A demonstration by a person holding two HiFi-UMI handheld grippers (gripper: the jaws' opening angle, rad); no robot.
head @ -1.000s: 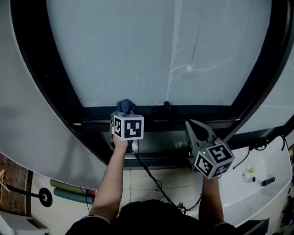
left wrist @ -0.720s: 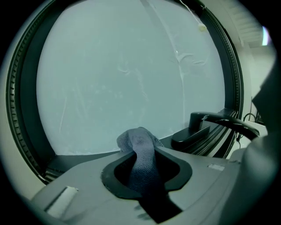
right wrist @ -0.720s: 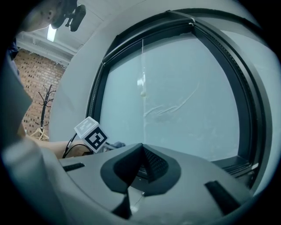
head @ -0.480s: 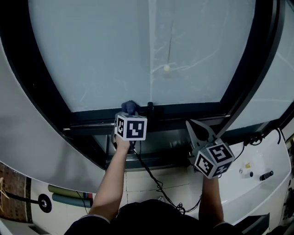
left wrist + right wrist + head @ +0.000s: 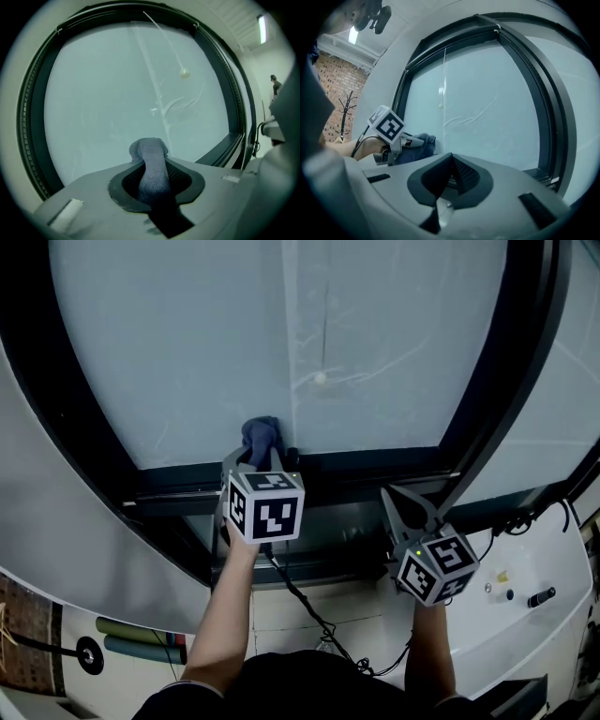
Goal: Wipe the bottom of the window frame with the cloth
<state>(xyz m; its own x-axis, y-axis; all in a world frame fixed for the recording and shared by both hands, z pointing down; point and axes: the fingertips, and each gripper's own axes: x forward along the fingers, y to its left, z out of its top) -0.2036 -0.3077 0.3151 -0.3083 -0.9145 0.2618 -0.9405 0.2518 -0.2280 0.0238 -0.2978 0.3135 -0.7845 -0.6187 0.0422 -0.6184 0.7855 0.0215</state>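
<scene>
A dark blue cloth (image 5: 260,440) is pinched in my left gripper (image 5: 251,461), which is shut on it just above the black bottom rail of the window frame (image 5: 375,470). In the left gripper view the cloth (image 5: 151,169) sticks up between the jaws against the frosted pane (image 5: 117,93). My right gripper (image 5: 405,503) is shut with nothing in it, held in front of the frame's lower right part. The right gripper view shows its closed jaws (image 5: 451,174), with the left gripper (image 5: 391,129) and cloth (image 5: 421,143) at the left.
A thin cord with a small bead (image 5: 321,378) hangs down the pane. A black cable (image 5: 300,594) trails from the left gripper. A white appliance top (image 5: 525,596) lies at lower right, a grey wall (image 5: 56,521) curves at the left.
The left gripper with the cloth has lifted off the bottom rail toward the glass and slightly left. The head view has shifted a little. The right gripper has stayed put.
</scene>
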